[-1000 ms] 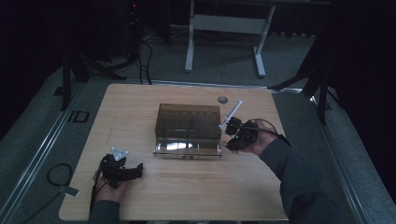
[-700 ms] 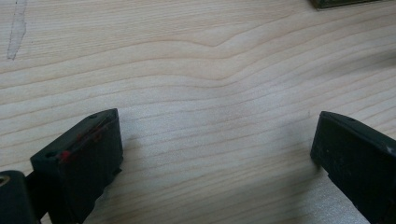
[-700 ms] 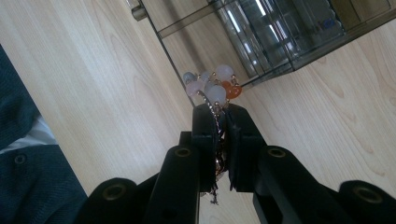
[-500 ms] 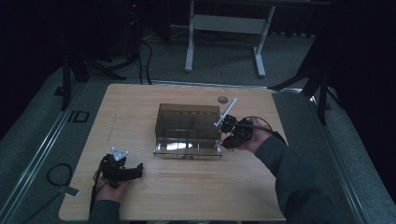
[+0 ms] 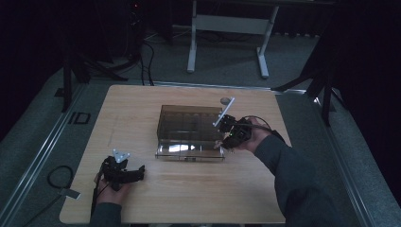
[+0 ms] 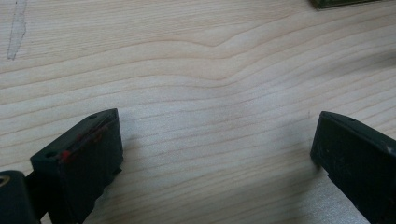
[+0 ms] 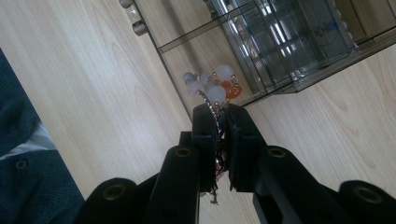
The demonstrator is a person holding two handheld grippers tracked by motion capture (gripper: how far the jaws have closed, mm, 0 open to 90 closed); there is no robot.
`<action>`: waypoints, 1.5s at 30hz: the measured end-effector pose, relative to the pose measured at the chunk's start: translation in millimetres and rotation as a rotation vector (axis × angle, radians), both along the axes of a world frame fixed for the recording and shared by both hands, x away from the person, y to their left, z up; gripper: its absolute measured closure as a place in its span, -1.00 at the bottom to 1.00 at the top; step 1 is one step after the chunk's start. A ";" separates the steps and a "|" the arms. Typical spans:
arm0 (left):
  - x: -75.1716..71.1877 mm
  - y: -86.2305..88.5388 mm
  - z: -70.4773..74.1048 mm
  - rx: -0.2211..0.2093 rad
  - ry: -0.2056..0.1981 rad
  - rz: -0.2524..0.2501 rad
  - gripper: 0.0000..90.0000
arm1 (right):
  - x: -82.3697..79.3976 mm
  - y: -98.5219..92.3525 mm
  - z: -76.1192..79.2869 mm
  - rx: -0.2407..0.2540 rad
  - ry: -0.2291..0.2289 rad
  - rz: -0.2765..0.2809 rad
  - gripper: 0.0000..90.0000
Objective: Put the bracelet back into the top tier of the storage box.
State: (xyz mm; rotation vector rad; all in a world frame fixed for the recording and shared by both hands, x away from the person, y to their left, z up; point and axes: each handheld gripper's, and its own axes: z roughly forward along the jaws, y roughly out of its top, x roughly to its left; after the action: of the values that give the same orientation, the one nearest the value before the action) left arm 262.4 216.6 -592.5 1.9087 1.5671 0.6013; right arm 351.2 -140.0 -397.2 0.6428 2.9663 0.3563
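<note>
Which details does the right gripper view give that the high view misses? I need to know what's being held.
Right gripper view: the right gripper is shut on a beaded chain with pale and orange beads. High view: the left gripper resting apart on the table, and a small round thing. Both: the smoky clear box and its lid.

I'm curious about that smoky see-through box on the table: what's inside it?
The box shows clear dividers forming compartments; whether they hold anything is lost in reflections. Its lid lies open in front. The right tool holds a beaded trinket just outside.
</note>
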 end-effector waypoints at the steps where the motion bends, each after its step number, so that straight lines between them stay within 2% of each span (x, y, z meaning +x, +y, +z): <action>1: 0.0 0.0 0.0 0.000 0.000 0.000 -0.95 | 0.7 0.3 -0.3 0.000 -0.001 0.002 0.85; 45: 0.0 0.0 0.0 0.000 0.000 0.000 -0.95 | 18.6 25.8 -12.7 -0.033 0.043 0.022 0.85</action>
State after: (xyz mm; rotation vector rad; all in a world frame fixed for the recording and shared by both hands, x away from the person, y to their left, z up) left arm 262.4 216.6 -592.4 1.9087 1.5672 0.6011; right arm 369.8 -114.2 -409.9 0.6225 3.0151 0.2990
